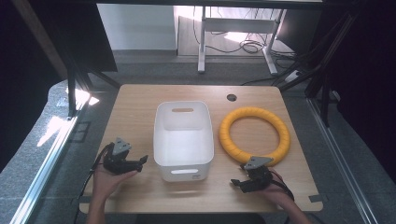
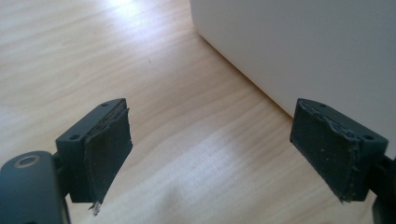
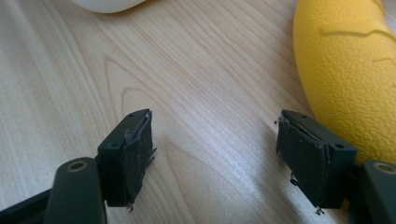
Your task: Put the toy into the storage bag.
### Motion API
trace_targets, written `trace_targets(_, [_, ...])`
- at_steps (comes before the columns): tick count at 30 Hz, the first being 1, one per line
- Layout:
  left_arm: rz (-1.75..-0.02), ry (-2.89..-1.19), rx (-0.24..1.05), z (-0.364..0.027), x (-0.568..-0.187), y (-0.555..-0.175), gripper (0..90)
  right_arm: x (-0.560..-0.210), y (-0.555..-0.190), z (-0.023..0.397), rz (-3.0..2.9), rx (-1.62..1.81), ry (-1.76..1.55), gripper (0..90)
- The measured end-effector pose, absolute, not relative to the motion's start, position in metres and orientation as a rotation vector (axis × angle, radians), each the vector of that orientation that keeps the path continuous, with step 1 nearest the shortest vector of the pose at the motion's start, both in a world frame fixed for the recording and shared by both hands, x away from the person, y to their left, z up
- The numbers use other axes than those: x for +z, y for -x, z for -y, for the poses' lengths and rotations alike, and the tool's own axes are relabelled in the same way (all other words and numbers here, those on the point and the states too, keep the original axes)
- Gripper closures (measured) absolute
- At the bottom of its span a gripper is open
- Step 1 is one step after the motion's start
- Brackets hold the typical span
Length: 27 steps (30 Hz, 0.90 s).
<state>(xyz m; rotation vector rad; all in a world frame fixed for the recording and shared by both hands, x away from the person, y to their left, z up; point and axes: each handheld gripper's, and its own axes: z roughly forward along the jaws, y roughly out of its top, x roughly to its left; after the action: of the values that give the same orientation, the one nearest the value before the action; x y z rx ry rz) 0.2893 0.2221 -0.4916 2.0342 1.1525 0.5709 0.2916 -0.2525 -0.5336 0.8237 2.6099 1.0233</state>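
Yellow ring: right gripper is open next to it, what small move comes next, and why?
Probably ease the right gripper sideways toward the ring until its near rim sits between the jaws. They stand wide open over bare table with nothing between them; in the right gripper view the ring lies just outside one jaw. The white bin beside it stands empty.

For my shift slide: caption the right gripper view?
Open right gripper over bare wooden table, yellow ring beside one jaw, white bin ahead.
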Motion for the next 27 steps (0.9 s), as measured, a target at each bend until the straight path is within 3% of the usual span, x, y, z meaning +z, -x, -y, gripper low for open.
trace_targets(13, [-1.091, -2.002, 0.732, -0.206, -0.489, -0.293, 12.4, -0.527, -0.289, 0.264, -2.561, 1.117, -0.837, 29.0])
trace_targets(27, [-1.15, -2.027, 0.613, -0.211, -0.48, -0.275, 12.5, -0.497, -0.281, 0.262, -2.5, 1.154, -0.797, 27.9])
